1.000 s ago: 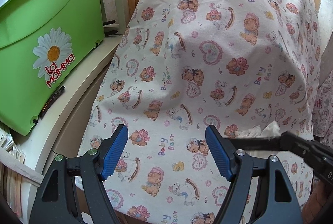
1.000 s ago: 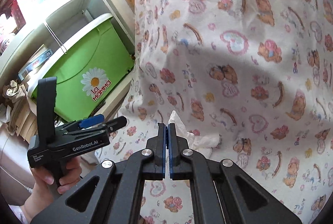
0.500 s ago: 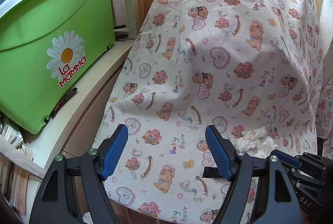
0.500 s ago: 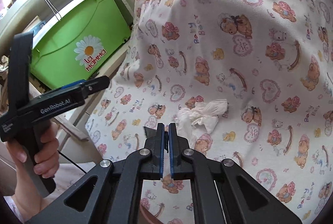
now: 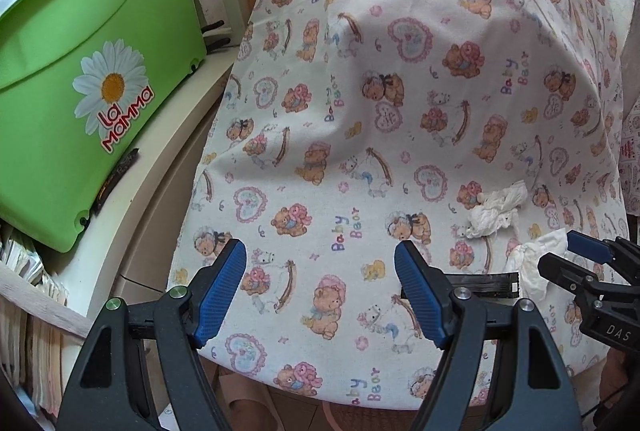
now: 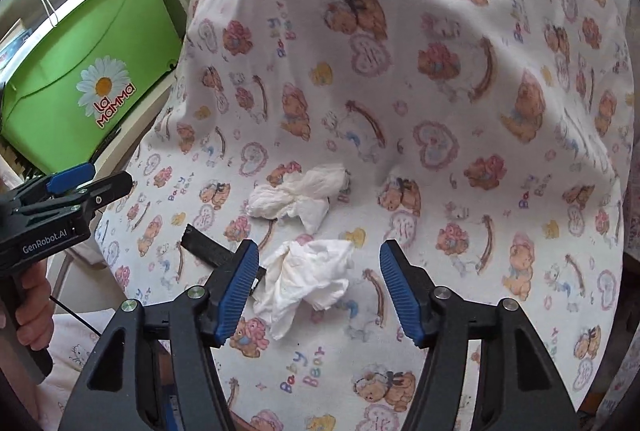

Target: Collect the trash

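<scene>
- The worktop (image 6: 460, 159) is draped in a cloth printed with teddy bears; its near edge runs just below both tools, and its left edge drops away beside a pale shelf (image 5: 168, 135).
- A green bin (image 5: 92, 71) with a daisy label stands on that shelf, to the left of the cloth and well apart from the paper.
- Most of the cloth's far and right stretch lies bare.
- The right tool (image 6: 316, 291) has its blue pads spread wide and grips nothing; a crumpled tissue (image 6: 308, 283) lies on the cloth between them, closer to the left pad.
- A second crumpled tissue (image 6: 300, 195) lies just beyond the first, the two close together but apart.
- A flat black strip (image 6: 208, 247) lies on the cloth left of the near tissue; its near end is hidden behind the right tool's left pad.
- The left tool (image 5: 320, 287) is also wide apart and empty, hovering over bare cloth near the front edge, left of both tissues.
- What the cloth covers cannot be made out.
</scene>
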A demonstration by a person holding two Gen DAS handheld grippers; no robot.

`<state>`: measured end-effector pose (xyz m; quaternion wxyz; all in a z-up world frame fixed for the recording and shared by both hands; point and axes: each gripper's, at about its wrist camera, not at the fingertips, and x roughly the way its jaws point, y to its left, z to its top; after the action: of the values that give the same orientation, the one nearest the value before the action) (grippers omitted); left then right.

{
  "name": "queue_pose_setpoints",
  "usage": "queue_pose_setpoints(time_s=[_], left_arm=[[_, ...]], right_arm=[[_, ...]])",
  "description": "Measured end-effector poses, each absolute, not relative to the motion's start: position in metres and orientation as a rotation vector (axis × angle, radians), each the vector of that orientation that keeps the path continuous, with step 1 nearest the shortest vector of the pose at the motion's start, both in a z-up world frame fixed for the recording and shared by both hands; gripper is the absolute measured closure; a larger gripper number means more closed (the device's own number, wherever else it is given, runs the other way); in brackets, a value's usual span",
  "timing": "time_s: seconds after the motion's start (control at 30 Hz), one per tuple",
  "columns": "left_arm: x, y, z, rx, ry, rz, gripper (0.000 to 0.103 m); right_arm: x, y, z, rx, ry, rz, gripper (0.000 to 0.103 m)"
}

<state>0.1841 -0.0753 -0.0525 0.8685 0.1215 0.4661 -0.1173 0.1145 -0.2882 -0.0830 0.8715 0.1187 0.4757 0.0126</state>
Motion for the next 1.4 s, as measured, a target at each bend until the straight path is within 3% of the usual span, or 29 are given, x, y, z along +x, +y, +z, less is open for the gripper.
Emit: queue_pose_setpoints(time_s=[0.2, 0.27, 0.3, 0.57, 0.8, 1.4], left_arm=[[0.183, -0.074, -0.066, 0.227, 1.066, -0.268, 0.028], [0.180, -0.077, -0.070, 0.230, 1.080, -0.238, 0.028], [0.179, -0.081, -0.072, 0.249, 1.079, -0.216, 0.028], [0.181, -0.114, -0.088, 0.119, 1.212, -0.254, 0.028], [0.190, -0.151, -0.108, 0.188, 1.256, -0.227, 0.031], [0.155, -0.169, -0.108, 0.377, 1.218, -0.313, 0.031]], right_arm=[[0.119, -0.281, -0.102, 0.287, 1.050, 0.114, 0.070], [0.121, -0.280, -0.108, 0.307, 1.065, 0.122, 0.091], [0.122, -0.281, -0.110, 0.312, 1.070, 0.113, 0.096], [0.103, -0.290, -0.070, 0.275, 0.946, 0.042, 0.098], [0.097, -0.306, -0.052, 0.221, 0.915, -0.029, 0.098], [0.085, -0.331, -0.046, 0.259, 0.899, -0.063, 0.098]])
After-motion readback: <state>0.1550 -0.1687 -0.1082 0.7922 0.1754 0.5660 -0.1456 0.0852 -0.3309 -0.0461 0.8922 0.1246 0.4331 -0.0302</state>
